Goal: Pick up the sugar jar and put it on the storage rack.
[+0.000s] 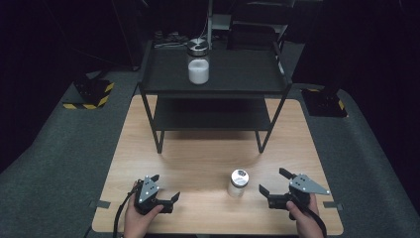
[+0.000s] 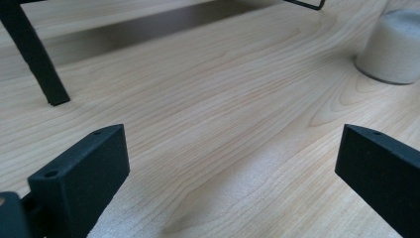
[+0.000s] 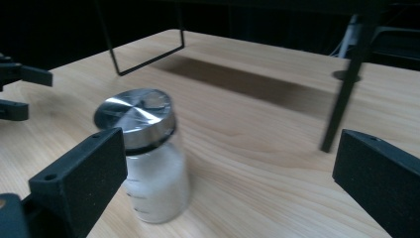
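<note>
Jaws apart, right gripper (image 1: 274, 183) beside unlabelled jar (image 1: 238, 183)

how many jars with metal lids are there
2. One jar stands on the table between the two open grippers, nearer the right gripper; the other jar stands on the top shelf of the black rack.

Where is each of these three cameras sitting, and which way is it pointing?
High view: above the person's side, looking forward and down on the table and black shelf; both hands, left gripper and right gripper show.
Left gripper view: on the left gripper, low over the wood, jaws apart.
Right gripper view: on the right gripper, facing the small jar, jaws apart.
Shared: all three views show the small jar.
</note>
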{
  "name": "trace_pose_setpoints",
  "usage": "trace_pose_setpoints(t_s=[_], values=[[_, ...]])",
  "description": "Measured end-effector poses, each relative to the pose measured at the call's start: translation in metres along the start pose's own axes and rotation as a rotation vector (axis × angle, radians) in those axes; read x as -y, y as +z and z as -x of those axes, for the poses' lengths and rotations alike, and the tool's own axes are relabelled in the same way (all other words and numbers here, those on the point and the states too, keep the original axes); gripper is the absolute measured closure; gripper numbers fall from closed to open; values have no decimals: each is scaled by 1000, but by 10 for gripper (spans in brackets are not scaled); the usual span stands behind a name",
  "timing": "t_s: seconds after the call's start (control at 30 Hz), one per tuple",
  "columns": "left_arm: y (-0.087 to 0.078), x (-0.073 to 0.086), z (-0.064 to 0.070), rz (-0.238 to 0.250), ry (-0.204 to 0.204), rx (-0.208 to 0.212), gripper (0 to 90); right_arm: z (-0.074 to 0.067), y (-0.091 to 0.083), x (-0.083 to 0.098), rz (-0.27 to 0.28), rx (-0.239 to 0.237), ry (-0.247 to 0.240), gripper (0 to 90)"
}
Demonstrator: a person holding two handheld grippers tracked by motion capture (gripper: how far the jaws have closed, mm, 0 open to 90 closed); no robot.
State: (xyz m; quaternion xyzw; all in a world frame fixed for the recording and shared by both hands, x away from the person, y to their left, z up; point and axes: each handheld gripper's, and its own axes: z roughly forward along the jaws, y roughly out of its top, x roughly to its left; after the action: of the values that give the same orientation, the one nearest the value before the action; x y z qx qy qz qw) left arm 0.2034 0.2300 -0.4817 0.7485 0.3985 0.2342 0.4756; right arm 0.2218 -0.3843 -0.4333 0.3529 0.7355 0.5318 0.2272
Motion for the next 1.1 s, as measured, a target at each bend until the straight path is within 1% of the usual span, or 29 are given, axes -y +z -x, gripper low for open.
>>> trace_pose_setpoints(t_s=[0.13, 0.3, 0.37, 0.43, 0.47, 0.5, 0.53, 0.57, 0.63, 0.67, 0.7, 0.77, 0.83, 0.87, 1.0, 1.03, 1.1], values=[[0, 1, -1, 4, 3, 4, 6, -6, 14, 3, -10, -45, -24, 4], [-1, 1, -1, 4, 4, 8, 6, -15, 32, 9, -36, -85, -34, 6], [-1, 1, -2, 8, 6, 11, 6, -19, 40, 11, -46, -106, -54, 8], [-1, 2, -2, 11, 5, 11, 6, -27, 46, 12, -52, -97, -68, 17], [-1, 2, -2, 11, 3, 9, 6, -29, 49, 13, -52, -102, -71, 20], [-1, 2, -2, 11, 2, 9, 6, -33, 53, 15, -47, -95, -73, 52], [-1, 2, -2, 11, 2, 9, 6, -36, 56, 16, -46, -89, -70, 59], [-1, 2, -2, 11, 2, 9, 6, -37, 59, 18, -46, -89, -62, 66], [-1, 2, -2, 12, 3, 10, 6, -38, 64, 22, -52, -90, -27, 140], [-1, 3, -2, 14, 4, 10, 6, -39, 67, 23, -60, -86, -12, 161], [-1, 3, -2, 16, 4, 11, 6, -41, 69, 24, -68, -76, 2, 174], [-1, 3, -3, 16, 5, 13, 6, -43, 70, 29, -60, -59, 20, 218], [-1, 2, -3, 10, 1, 12, 6, -43, 71, 30, -58, -54, 21, 240], [-1, 2, -3, 11, -3, 11, 6, -43, 71, 31, -49, -47, 21, 274], [-1, 2, -3, 11, -4, 9, 6, -42, 72, 31, -45, -47, 27, 284], [-1, 2, -3, 10, -3, 8, 6, -43, 73, 31, -44, -43, 25, 288], [-1, 2, -3, 10, -1, 9, 6, -47, 72, 31, -41, -28, 4, 298]])
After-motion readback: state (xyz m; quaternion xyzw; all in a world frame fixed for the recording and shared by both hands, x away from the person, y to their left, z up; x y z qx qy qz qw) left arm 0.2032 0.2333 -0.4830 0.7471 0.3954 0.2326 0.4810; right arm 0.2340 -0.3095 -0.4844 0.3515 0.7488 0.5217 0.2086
